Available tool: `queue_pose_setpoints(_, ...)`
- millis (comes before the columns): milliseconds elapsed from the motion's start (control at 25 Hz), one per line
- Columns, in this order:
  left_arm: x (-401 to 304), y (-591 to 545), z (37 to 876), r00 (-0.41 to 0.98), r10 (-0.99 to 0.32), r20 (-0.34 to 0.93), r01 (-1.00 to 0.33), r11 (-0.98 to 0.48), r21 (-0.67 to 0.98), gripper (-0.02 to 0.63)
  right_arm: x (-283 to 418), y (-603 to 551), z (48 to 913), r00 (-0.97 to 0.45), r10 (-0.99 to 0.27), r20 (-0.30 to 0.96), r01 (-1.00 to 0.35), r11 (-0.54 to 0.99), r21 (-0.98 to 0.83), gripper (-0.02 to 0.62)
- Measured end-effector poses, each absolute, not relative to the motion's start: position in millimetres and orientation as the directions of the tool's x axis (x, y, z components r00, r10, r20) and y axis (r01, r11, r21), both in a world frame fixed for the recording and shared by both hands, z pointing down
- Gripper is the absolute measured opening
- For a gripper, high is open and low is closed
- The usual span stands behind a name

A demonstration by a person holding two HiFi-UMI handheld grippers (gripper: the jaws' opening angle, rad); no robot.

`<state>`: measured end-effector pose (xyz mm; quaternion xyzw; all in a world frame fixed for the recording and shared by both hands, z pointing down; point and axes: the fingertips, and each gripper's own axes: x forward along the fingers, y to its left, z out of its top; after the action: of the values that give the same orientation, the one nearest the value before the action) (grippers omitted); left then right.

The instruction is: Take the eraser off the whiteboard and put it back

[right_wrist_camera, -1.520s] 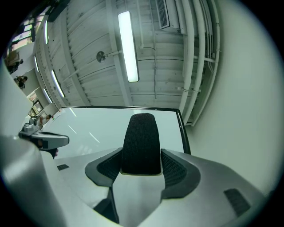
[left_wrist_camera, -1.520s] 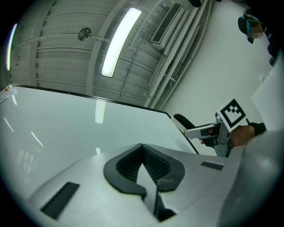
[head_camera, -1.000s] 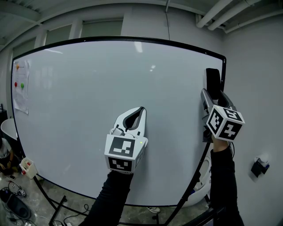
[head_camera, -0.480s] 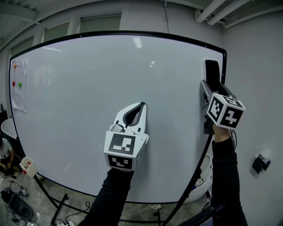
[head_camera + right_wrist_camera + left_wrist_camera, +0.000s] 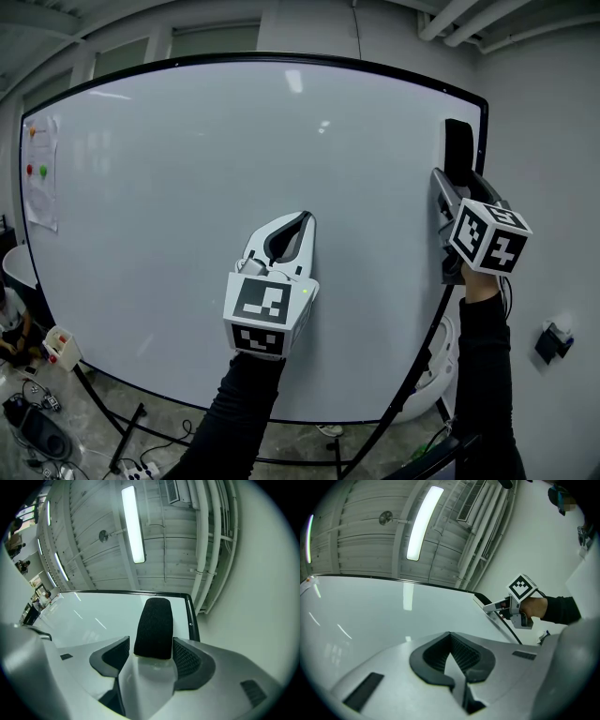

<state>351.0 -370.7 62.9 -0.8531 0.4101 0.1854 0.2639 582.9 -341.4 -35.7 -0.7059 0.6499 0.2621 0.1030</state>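
A black eraser [image 5: 457,148] stands upright against the whiteboard [image 5: 187,187] at its right edge, just inside the black frame. My right gripper [image 5: 448,192] reaches up from below it, and its jaws close round the eraser's lower end. In the right gripper view the eraser [image 5: 153,627] fills the space between the two dark pads [image 5: 188,657], with a thin gap on the left side. My left gripper [image 5: 292,232] is shut and holds nothing. It points at the board's lower middle, and its pads [image 5: 461,656] meet.
A paper sheet with coloured dots [image 5: 41,178] is stuck to the board's far left. The board's stand legs [image 5: 122,441], cables and small objects lie on the floor below. A grey wall [image 5: 553,187] runs close on the right.
The view has shifted slightly. The right gripper and the eraser remain together at the board's right edge. The left gripper has barely moved.
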Motion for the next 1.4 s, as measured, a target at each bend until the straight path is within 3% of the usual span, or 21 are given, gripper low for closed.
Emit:
queue_pose_setpoints(360,343.8,-365.0,68.1,0.604,-0.598,-0.527,-0.789,-0.541,-0.29,0.005,567.1,-306.8,-16.4,0.005,-0.849,-0.528,-0.977,-0.116,0.177,0.276)
queue_pose_setpoints(640,345.5,-358.5,80.0,0.627,-0.592,-0.507,-0.771,-0.562,-0.298,0.005,556.7,-294.0,37.1,-0.006,-0.877,-0.48,-0.99,-0.062,0.125,0.273)
queue_pose_setpoints(920,349.3,-351.1,100.2,0.652,-0.586,-0.481,-0.75,-0.593,-0.294,0.005,553.8,-278.5,76.7,0.023,-0.886,-0.462,-0.991,-0.082,0.109,0.136)
queue_pose_setpoints(1400,346.5,-344.3,147.3,0.682,-0.602,-0.416,-0.725,-0.631,-0.275,0.005,542.0,-271.0,135.3,0.02,-0.919,-0.395,-0.995,-0.055,0.078,0.012)
